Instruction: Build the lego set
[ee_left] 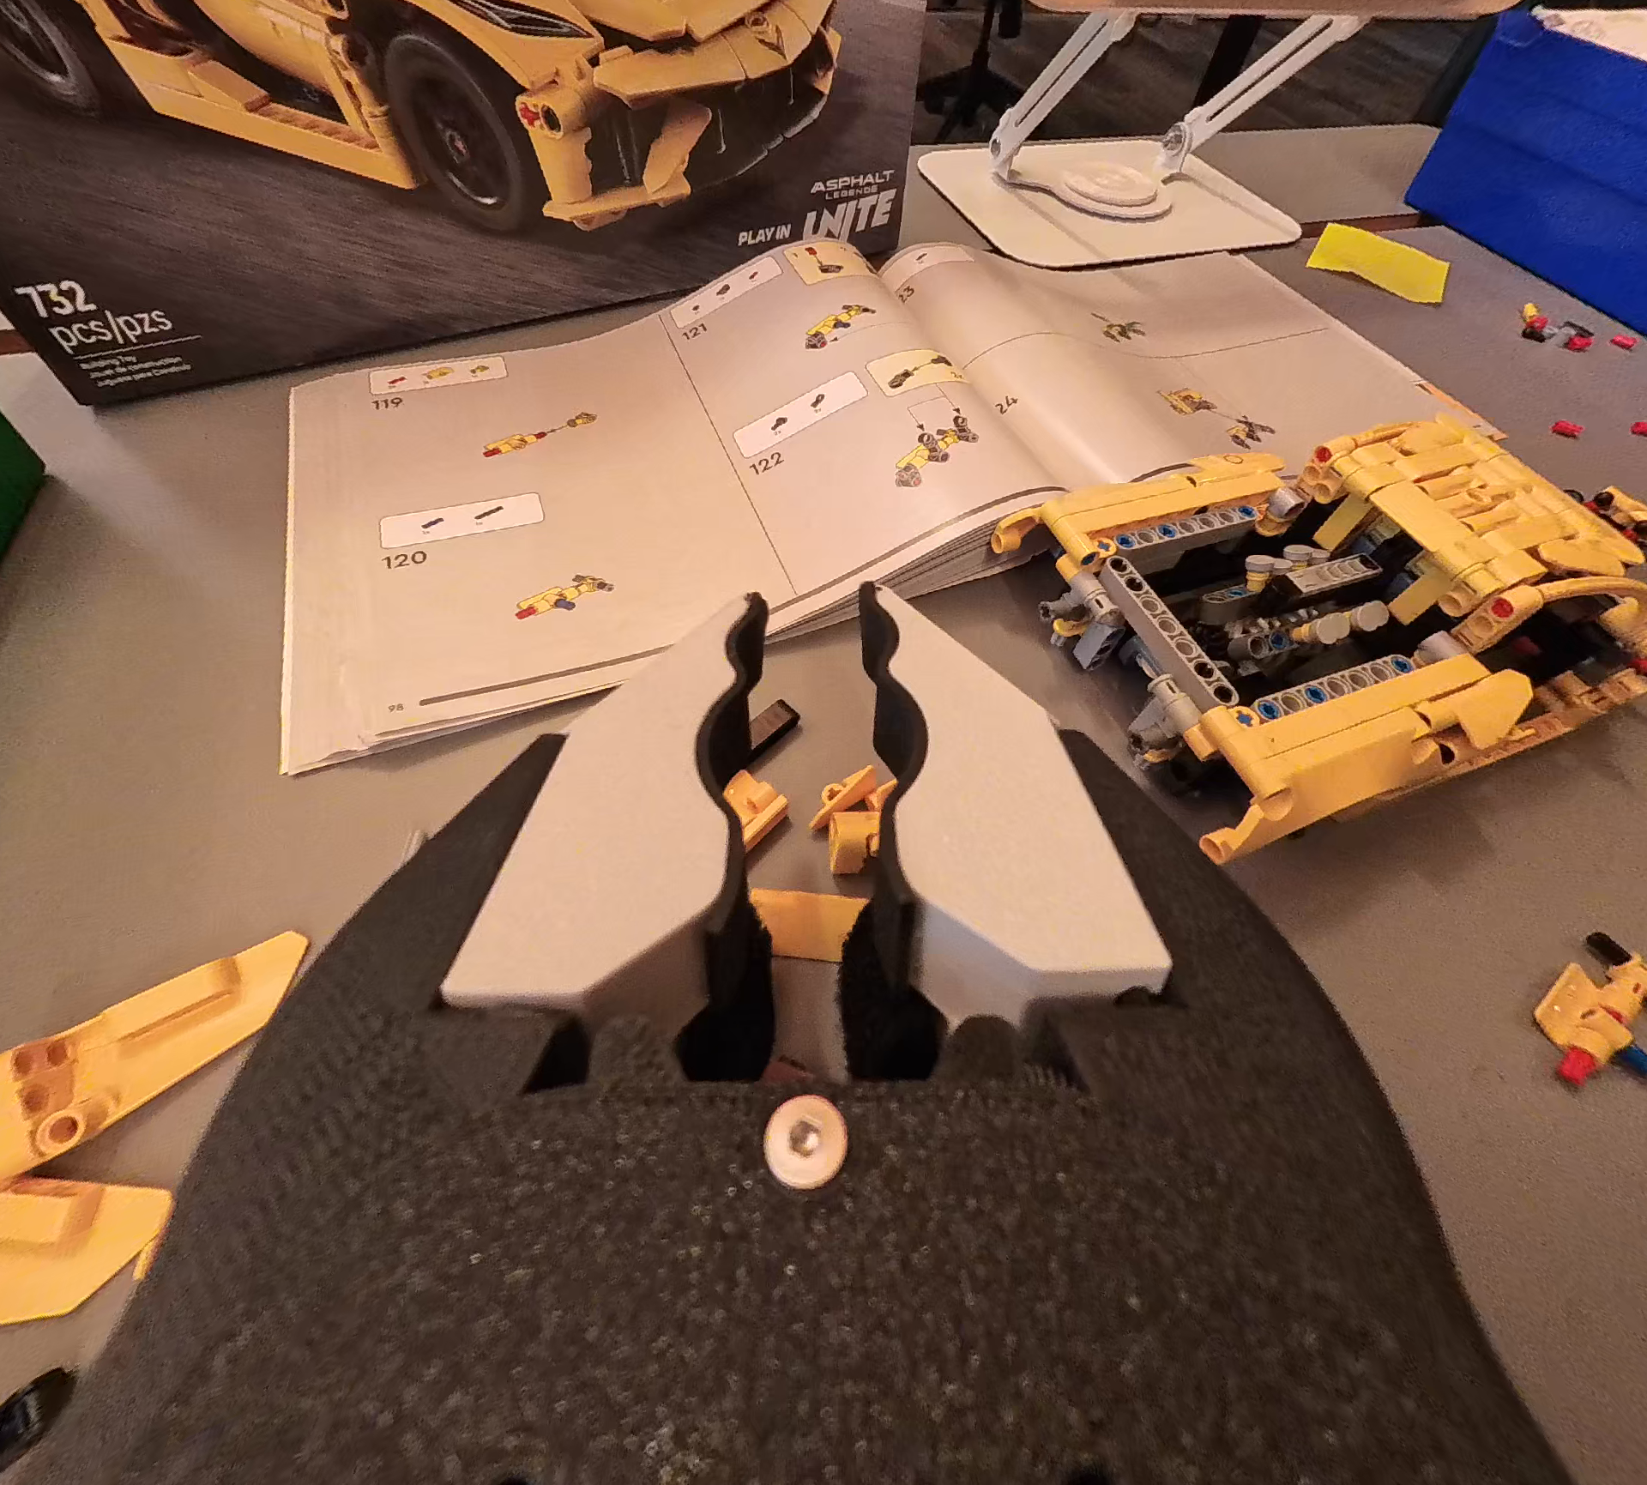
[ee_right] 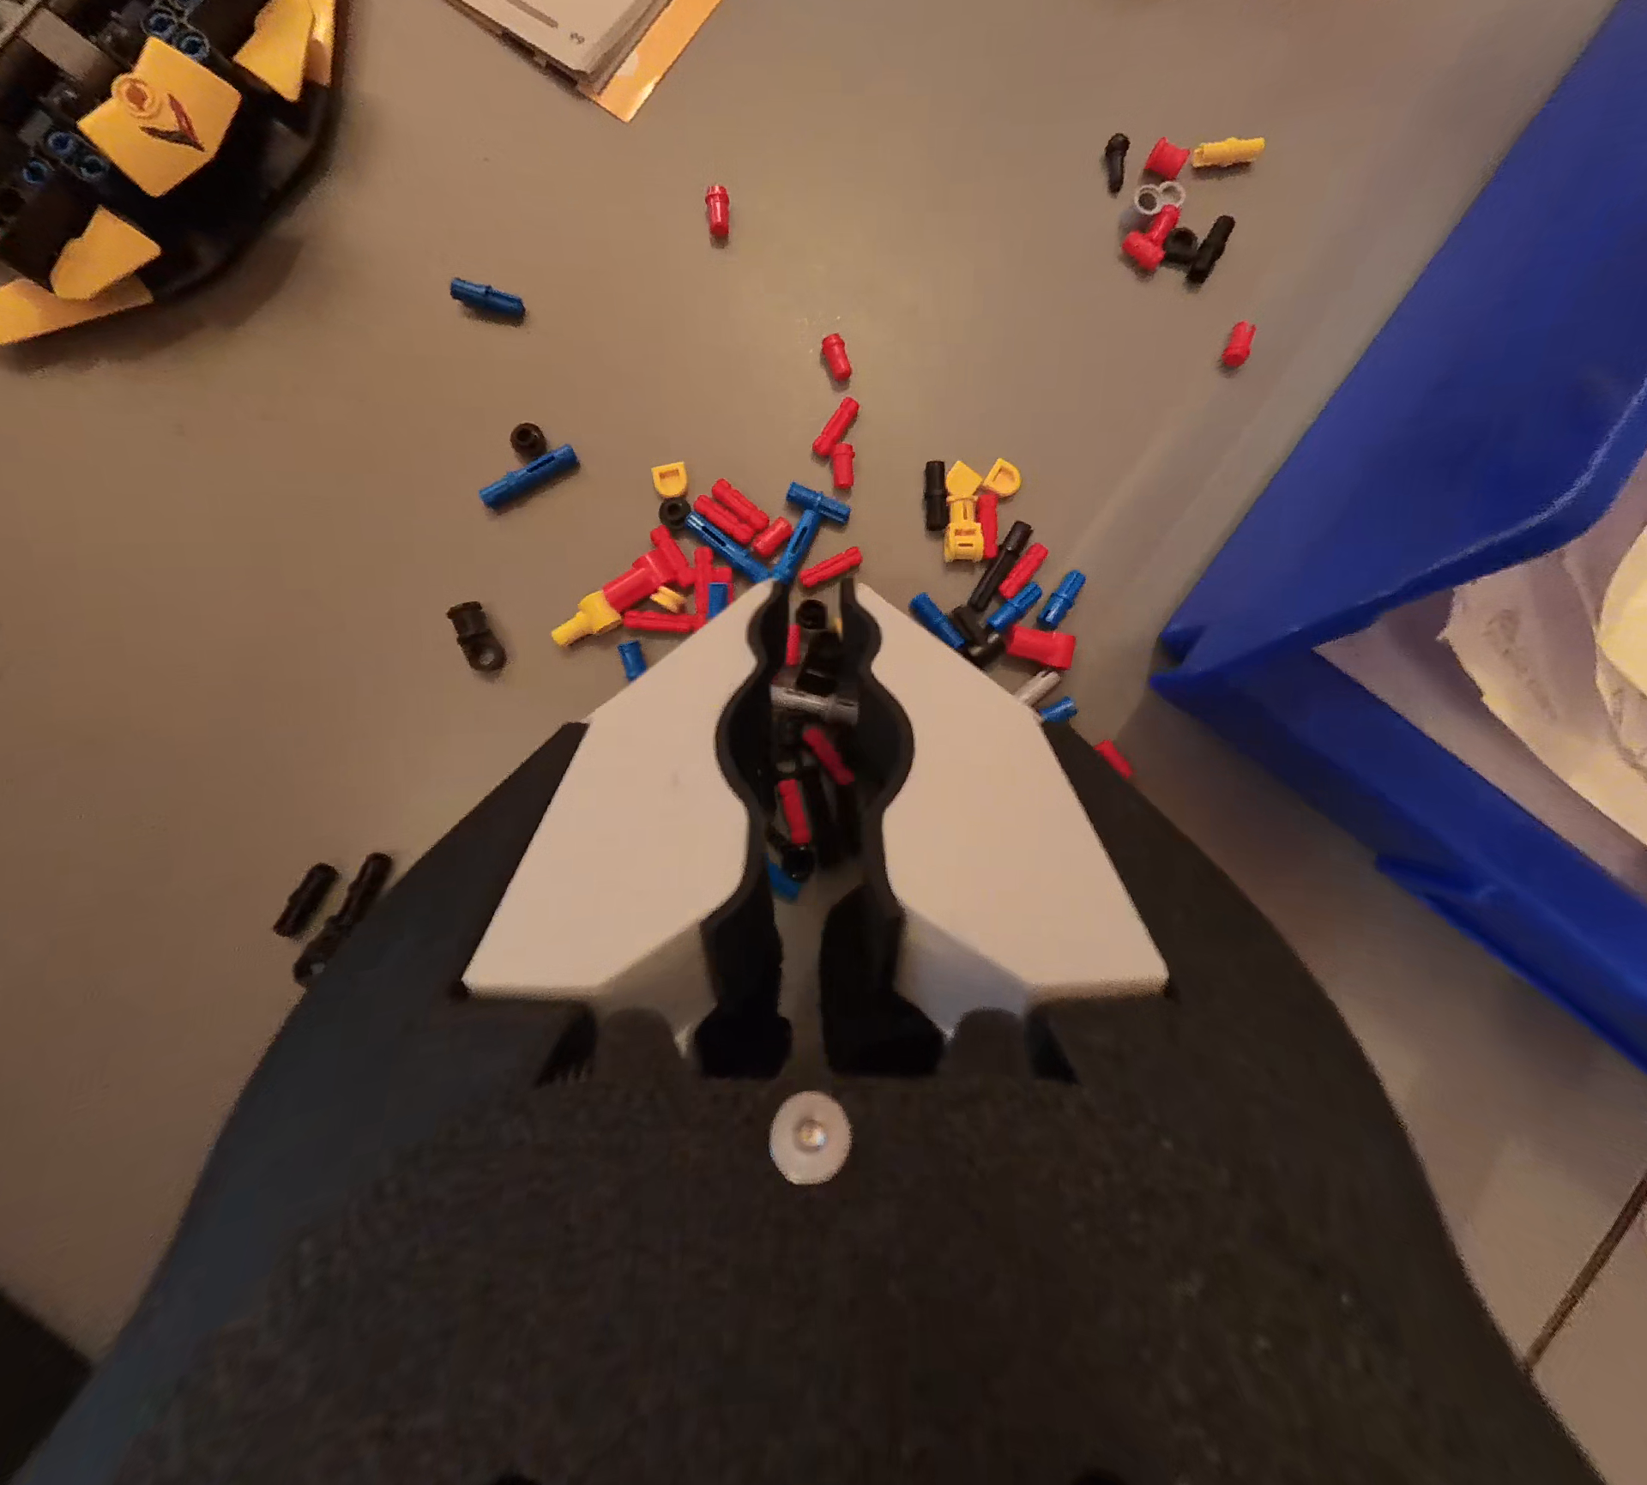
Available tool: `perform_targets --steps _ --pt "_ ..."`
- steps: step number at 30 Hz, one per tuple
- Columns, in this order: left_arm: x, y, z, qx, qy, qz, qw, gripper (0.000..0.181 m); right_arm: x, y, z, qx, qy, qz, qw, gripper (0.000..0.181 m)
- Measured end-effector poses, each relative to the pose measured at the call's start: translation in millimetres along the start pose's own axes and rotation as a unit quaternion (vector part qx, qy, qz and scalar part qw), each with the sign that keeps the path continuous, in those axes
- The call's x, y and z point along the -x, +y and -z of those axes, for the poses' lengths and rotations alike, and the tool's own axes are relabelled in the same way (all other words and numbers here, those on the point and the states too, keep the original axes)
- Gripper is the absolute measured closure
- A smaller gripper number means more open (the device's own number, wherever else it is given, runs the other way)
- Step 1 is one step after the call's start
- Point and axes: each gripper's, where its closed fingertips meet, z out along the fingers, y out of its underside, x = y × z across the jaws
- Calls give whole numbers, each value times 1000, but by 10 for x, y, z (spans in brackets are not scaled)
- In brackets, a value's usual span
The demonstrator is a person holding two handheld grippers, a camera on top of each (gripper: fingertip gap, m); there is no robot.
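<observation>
Now the left claw [ee_left: 809, 613] hangs parted over loose yellow pieces [ee_left: 847, 814], half-built car [ee_left: 1337, 622] just right; the right claw [ee_right: 809, 595], nearly closed, noses into scattered pins [ee_right: 740, 542], blue bin [ee_right: 1426, 551] crowding its right.

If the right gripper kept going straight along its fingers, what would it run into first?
Most likely the pile of small pins on the grey table. The right gripper points down at it, jaws nearly closed, with black and red pins visible between the fingers. Height above them is unclear.
</observation>
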Motion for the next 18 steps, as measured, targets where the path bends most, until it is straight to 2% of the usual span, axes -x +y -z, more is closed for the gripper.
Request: perform_targets --steps 11,18 --pt "-13 2 2 -1 1 -5 1000 160 -2 59 -71 35 -19 20 999 172" --pt "-14 -1 1 -1 1 -6 1000 160 12 23 -35 28 -18 26 999 175"
